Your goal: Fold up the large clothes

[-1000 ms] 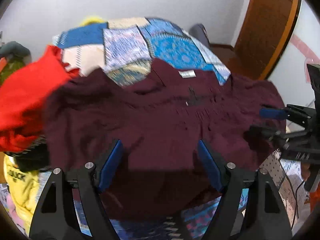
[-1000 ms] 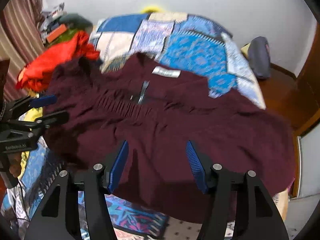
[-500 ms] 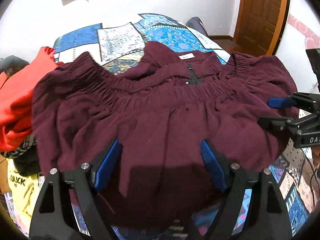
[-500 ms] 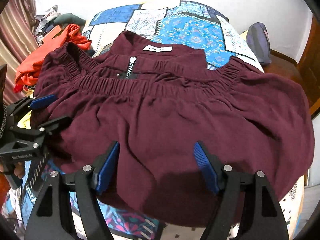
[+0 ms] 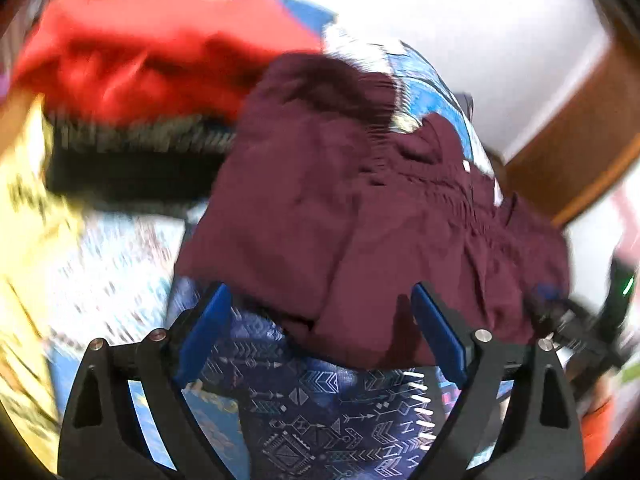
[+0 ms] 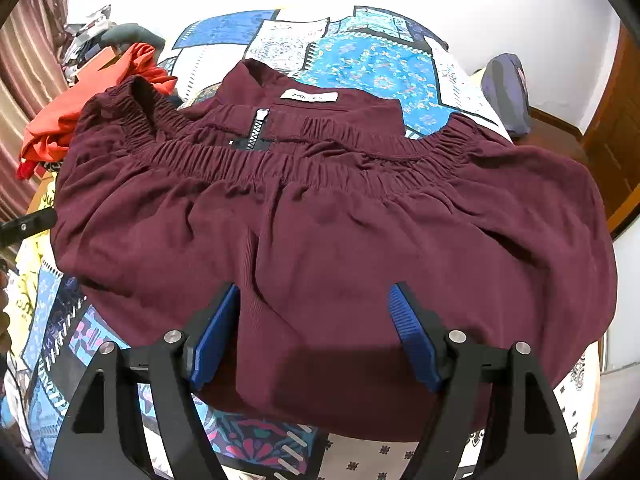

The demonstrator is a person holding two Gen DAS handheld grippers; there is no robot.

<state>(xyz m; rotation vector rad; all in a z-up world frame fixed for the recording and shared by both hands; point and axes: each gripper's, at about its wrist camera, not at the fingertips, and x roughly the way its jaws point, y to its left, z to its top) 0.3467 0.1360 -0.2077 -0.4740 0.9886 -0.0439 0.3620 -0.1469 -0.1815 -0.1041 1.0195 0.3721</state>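
Observation:
A large maroon garment (image 6: pixel 320 220) with an elastic waist, a zip and a white label lies folded across the patchwork bed cover (image 6: pixel 372 60). My right gripper (image 6: pixel 316 328) is open, its blue pads either side of the garment's near edge, holding nothing. My left gripper (image 5: pixel 320 328) is open and empty at the garment's left near corner (image 5: pixel 320 220); that view is motion-blurred. The right gripper shows blurred at the far right of the left wrist view (image 5: pixel 568 320).
A red garment (image 6: pixel 80 108) and a yellow printed cloth (image 5: pixel 24 220) are piled at the left of the bed. A dark bag (image 6: pixel 506 92) lies at the far right corner. A wooden door (image 5: pixel 580 128) stands to the right.
My left gripper has swung left and pulled back, so the red and yellow clothes fill its view. The right gripper has hardly moved. The garment lies still.

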